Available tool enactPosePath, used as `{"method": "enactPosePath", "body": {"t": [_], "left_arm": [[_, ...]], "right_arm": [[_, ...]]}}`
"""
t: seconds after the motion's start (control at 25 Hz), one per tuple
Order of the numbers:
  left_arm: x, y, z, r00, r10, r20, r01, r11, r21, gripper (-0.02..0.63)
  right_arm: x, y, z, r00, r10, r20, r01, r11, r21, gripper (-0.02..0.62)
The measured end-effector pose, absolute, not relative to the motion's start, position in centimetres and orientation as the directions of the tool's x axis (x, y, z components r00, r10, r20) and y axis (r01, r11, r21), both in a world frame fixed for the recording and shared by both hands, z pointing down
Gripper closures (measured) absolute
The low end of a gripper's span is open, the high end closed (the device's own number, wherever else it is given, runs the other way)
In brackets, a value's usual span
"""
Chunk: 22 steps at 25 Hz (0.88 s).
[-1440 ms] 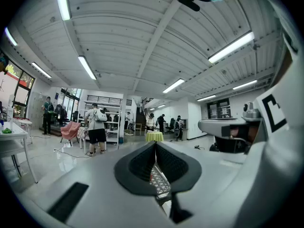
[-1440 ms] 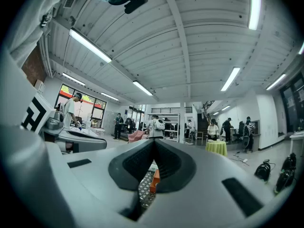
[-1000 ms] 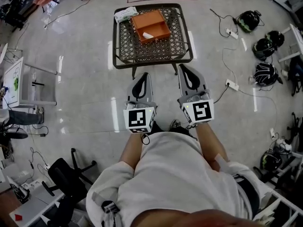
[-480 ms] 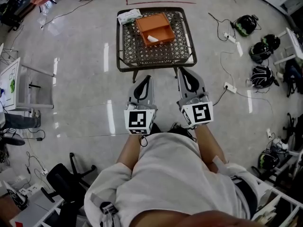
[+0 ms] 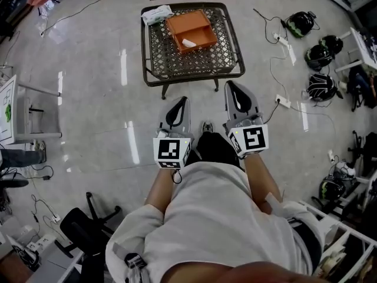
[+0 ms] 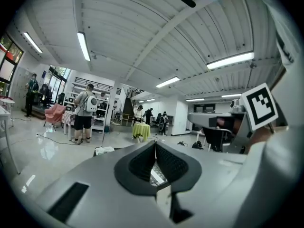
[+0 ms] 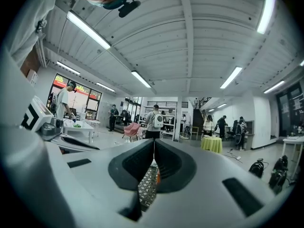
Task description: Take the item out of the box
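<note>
An orange open box [image 5: 190, 30] sits on a dark lattice table [image 5: 188, 61] ahead of me in the head view. A small white item [image 5: 189, 43] lies inside the box. My left gripper [image 5: 179, 101] and right gripper [image 5: 231, 85] hang side by side short of the table's near edge, both shut with nothing held. In the left gripper view the left gripper [image 6: 155, 145] has its tips together, with a bit of lattice showing below. In the right gripper view the right gripper [image 7: 154, 144] is shut too, with lattice and an orange sliver [image 7: 157, 175] behind it.
A white packet [image 5: 156, 15] lies on the table's far left corner. Helmets [image 5: 318, 56] and cables [image 5: 277, 69] are scattered on the floor to the right. A white desk [image 5: 26, 108] stands at left, an office chair [image 5: 88, 229] at lower left. People stand far off in the hall [image 6: 84, 113].
The table and box have shifted slightly in the head view as I step closer. Both grippers stay shut and level in front of me.
</note>
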<state>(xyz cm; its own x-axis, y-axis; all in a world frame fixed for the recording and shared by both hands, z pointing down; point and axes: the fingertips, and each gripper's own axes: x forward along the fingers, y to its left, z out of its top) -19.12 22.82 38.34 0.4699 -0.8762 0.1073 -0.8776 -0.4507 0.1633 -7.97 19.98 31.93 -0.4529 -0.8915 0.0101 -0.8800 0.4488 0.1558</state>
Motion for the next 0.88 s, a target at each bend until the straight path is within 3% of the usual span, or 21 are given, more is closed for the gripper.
{"method": "enactPosePath", "body": {"t": [0.6, 0.88], "left_arm": [[-19.3, 11.7, 38.7, 0.483, -0.86, 0.164, -0.875, -0.469, 0.12, 0.595], [-16.6, 3.3, 39.8, 0.502, -0.832, 0.237, -0.864, -0.494, 0.096, 0.595]], "right_arm": [[-8.8, 7.9, 34.4, -0.513, -0.857, 0.041, -0.857, 0.514, 0.033, 0.591], [-7.6, -0.1, 35.6, -0.558, -0.827, 0.066, -0.826, 0.561, 0.056, 0.591]]}}
